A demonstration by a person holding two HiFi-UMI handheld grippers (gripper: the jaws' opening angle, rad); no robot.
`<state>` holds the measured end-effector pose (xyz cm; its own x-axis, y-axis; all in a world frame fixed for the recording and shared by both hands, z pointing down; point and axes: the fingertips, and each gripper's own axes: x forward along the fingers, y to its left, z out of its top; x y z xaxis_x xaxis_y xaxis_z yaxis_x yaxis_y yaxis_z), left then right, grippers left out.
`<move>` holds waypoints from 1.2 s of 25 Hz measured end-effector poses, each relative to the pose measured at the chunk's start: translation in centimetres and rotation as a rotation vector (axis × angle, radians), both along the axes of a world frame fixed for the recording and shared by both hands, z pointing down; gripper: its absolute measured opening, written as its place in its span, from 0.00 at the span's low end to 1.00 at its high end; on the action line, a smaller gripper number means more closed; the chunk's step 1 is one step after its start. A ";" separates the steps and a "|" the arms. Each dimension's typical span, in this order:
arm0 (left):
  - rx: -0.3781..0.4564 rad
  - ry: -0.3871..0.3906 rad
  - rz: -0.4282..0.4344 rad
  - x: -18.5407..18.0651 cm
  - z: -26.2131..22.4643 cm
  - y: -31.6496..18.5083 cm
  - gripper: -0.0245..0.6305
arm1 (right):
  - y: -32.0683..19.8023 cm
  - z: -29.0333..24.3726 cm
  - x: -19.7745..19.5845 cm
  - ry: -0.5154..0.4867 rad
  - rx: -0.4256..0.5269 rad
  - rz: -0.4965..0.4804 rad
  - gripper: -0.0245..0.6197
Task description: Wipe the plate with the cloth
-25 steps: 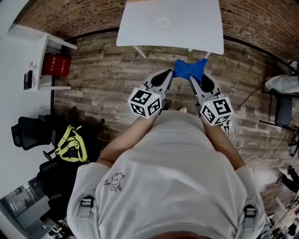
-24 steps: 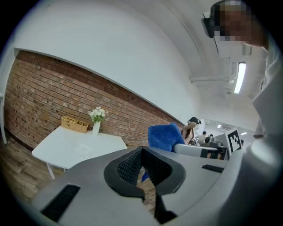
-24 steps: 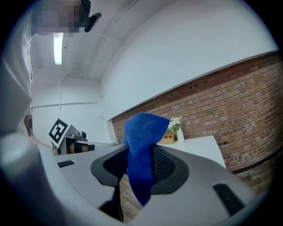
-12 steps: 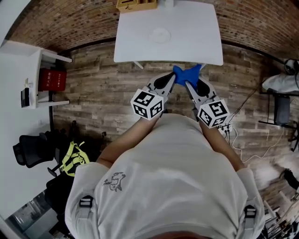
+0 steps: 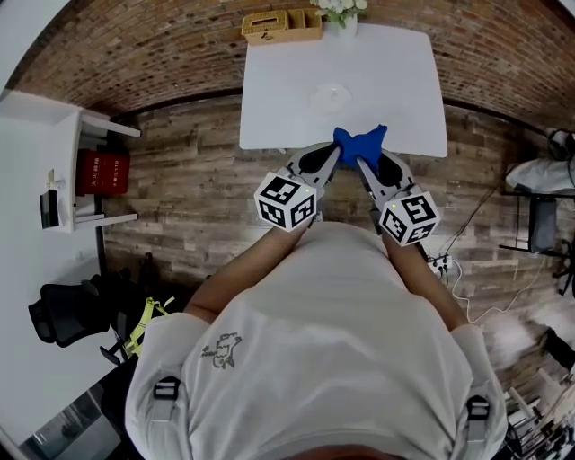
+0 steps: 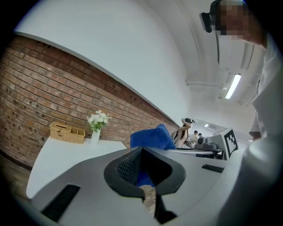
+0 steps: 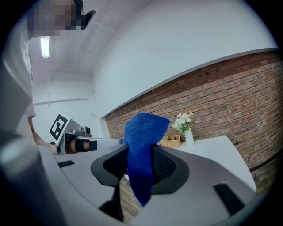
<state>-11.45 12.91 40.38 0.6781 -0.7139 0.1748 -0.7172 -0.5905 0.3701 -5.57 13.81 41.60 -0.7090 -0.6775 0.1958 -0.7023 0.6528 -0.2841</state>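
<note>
A blue cloth [image 5: 359,142] hangs stretched between my two grippers, just over the near edge of the white table [image 5: 269,99]. My left gripper [image 5: 334,153] is shut on the cloth's left end, and the cloth [image 6: 151,137] bunches beyond its jaws [image 6: 142,149]. My right gripper [image 5: 363,163] is shut on the right end, with the cloth [image 7: 142,154] draped down between its jaws [image 7: 140,152]. A pale round plate [image 5: 331,94] lies on the middle of the table, beyond both grippers. The two grippers are close together, tips angled toward each other.
A wicker basket [image 5: 274,24] and a vase of white flowers [image 5: 341,11] stand at the table's far edge by the brick wall. A white shelf unit [image 5: 45,144] with a red box [image 5: 106,171] is at the left. Cables [image 5: 463,269] lie on the wood floor to the right.
Both grippers have moved forward with the cloth, from over the floor to the table's near edge. The table and plate now sit closer, and the basket and vase have come into view.
</note>
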 end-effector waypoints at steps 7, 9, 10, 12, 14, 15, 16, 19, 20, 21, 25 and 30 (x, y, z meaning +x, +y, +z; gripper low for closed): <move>-0.002 0.000 0.018 -4.7 0.5 -2.5 0.05 | -2.2 0.2 -5.2 0.016 -0.009 -0.005 0.25; -0.011 0.012 0.015 -5.6 0.6 -3.2 0.05 | -2.9 0.4 -6.2 0.011 -0.021 -0.005 0.25; -0.014 0.017 0.014 -6.0 0.7 -3.6 0.05 | -3.2 0.5 -6.6 0.011 -0.026 -0.006 0.25; -0.017 0.017 0.017 -6.4 0.8 -4.2 0.05 | -3.9 0.6 -7.1 0.015 -0.029 -0.009 0.25; -0.020 0.013 0.020 -6.7 1.0 -4.9 0.05 | -4.6 0.8 -7.5 0.012 -0.034 -0.012 0.25; -0.022 0.010 0.021 -6.8 1.2 -5.2 0.05 | -4.9 1.0 -7.6 0.009 -0.038 -0.014 0.25; -0.023 0.007 0.020 -6.9 1.3 -5.4 0.05 | -5.1 1.2 -7.6 0.007 -0.042 -0.018 0.25; -0.024 -0.006 0.007 -7.0 1.6 -6.7 0.05 | -6.4 1.6 -7.5 0.002 -0.047 -0.029 0.25; -0.024 -0.012 0.002 -7.1 1.6 -7.4 0.05 | -7.0 1.6 -7.5 -0.002 -0.046 -0.032 0.25; -0.023 -0.019 -0.002 -7.1 1.6 -8.0 0.05 | -7.7 1.6 -7.5 -0.006 -0.045 -0.036 0.25; -0.017 -0.034 -0.029 -6.9 1.6 -10.2 0.05 | -10.4 1.5 -7.7 -0.013 -0.040 -0.069 0.25; -0.046 -0.031 -0.074 -7.0 2.2 -13.3 0.05 | -13.7 1.9 -7.4 -0.013 -0.050 -0.126 0.25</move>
<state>-18.49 -0.40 42.60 0.6171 -0.7527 0.2293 -0.7701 -0.5179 0.3725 -12.94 0.10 43.46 -0.7904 -0.5729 0.2169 -0.6118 0.7202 -0.3270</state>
